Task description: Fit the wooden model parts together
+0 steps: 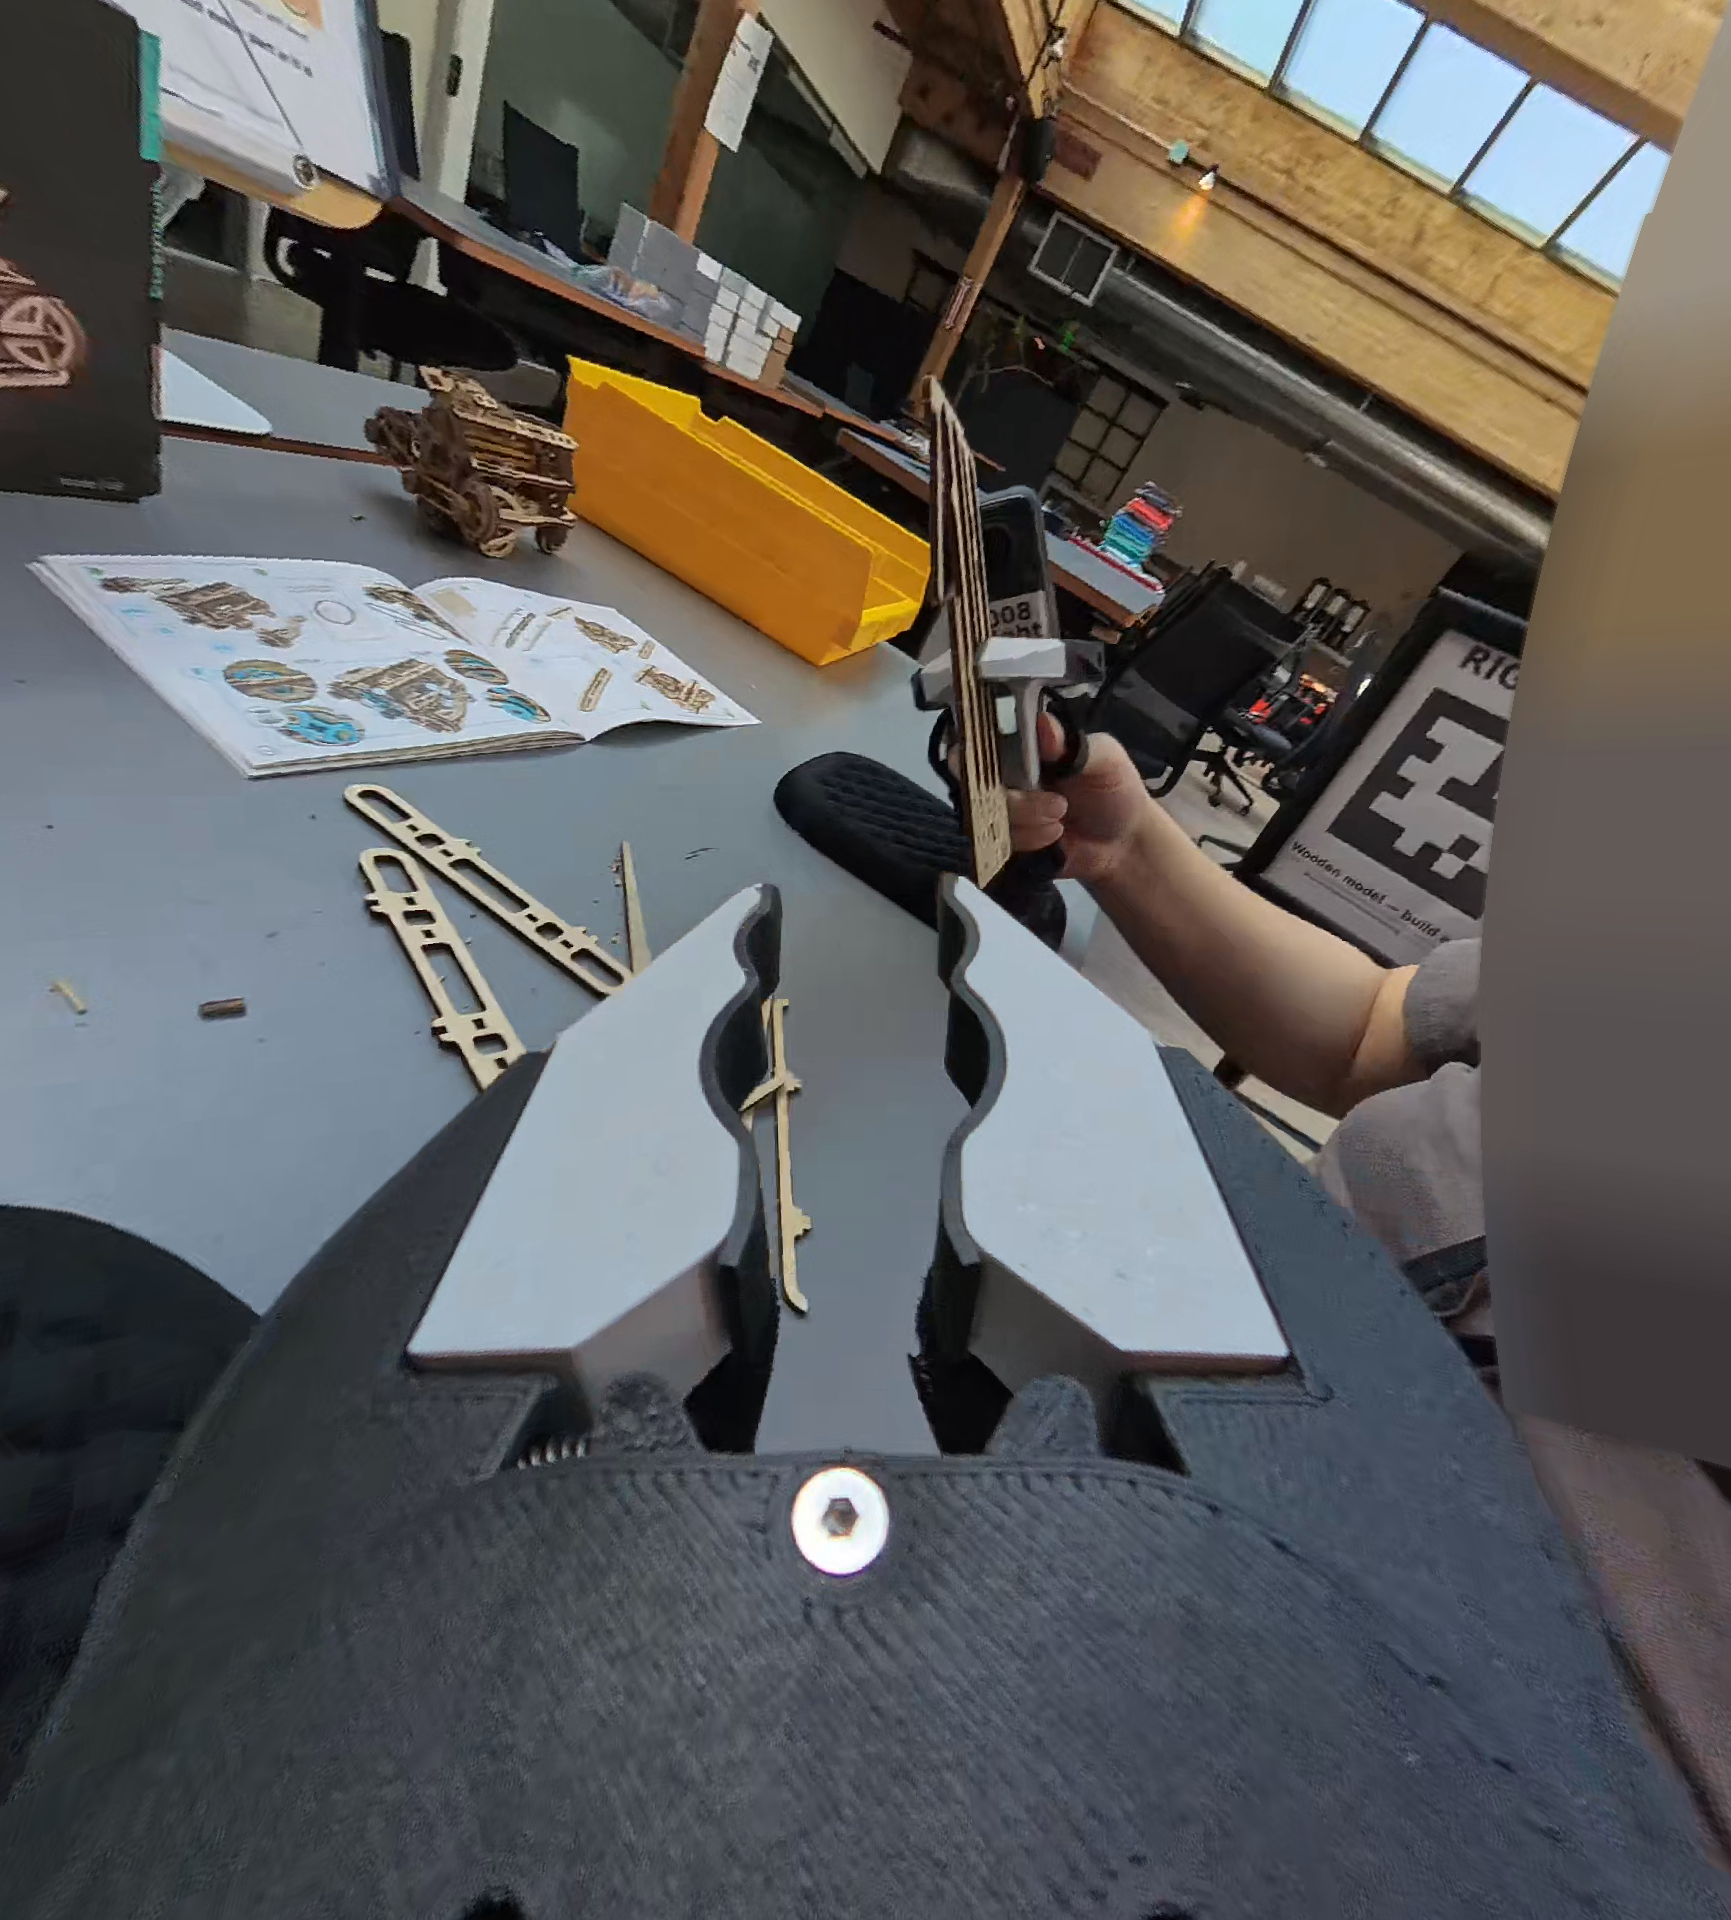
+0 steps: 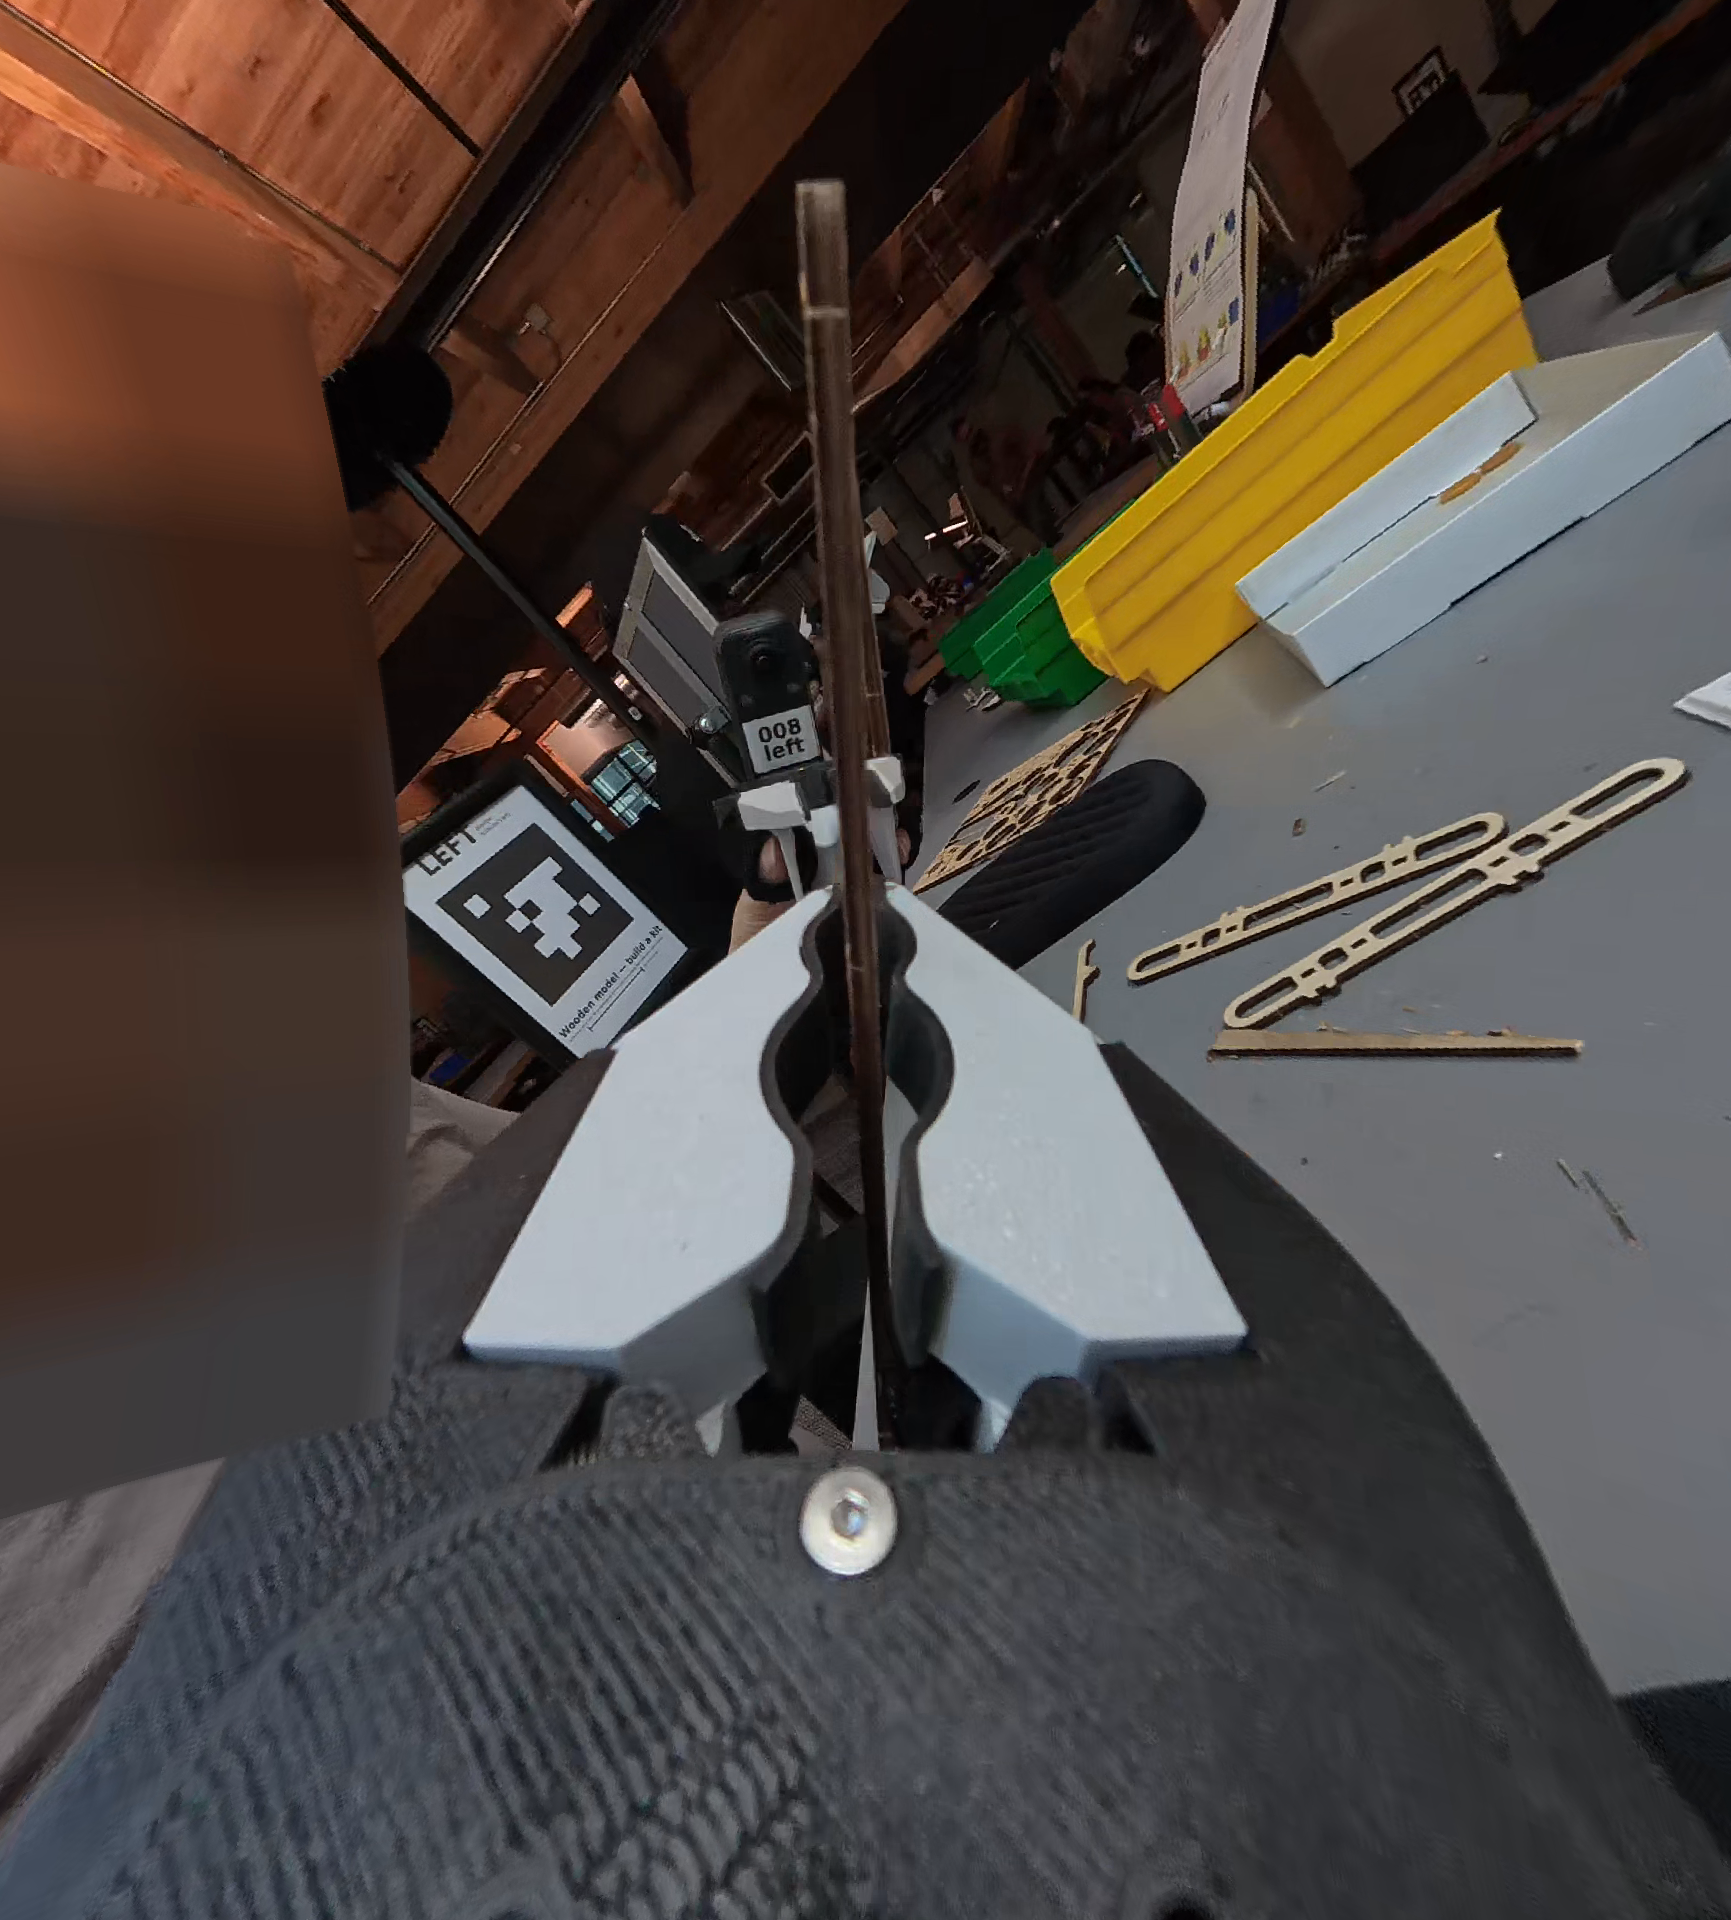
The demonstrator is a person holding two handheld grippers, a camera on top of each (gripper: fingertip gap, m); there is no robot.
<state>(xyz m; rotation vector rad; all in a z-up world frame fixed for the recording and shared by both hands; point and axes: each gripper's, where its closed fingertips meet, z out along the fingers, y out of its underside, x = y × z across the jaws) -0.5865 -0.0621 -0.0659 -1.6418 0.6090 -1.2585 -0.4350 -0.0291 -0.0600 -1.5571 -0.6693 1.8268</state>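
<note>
**Right fingers clamp a wooden sheet on edge; left fingers spread and empty**

The right gripper (image 2: 856, 925) has its fingers (image 2: 695, 1143) closed on a thin wooden sheet (image 2: 833, 582), held upright and seen edge-on in the right wrist view. In the left wrist view the same sheet (image 1: 960, 623) stands tilted in that gripper (image 1: 986, 675), raised off the bench at the right, a hand (image 1: 1079, 800) below it.

The left gripper (image 1: 859, 904) has its fingers (image 1: 622, 1153) apart with nothing between them, low over the grey bench (image 1: 165, 1091). Under the gap lies a thin wooden strip (image 1: 786, 1164). Just left of the fingers lie two slotted wooden bars (image 1: 466, 914), crossing near their ends, with a slim stick (image 1: 632, 909) beside them. Small wood scraps (image 1: 222, 1008) are scattered farther left.

Farther off lies an open booklet (image 1: 383, 655). Beyond it stands a built wooden model (image 1: 476, 468), with a yellow bin (image 1: 736, 509) just to its right. A dark box (image 1: 30, 249) stands at the far left. A black pad (image 1: 871, 821) lies near the bench's right edge
</note>
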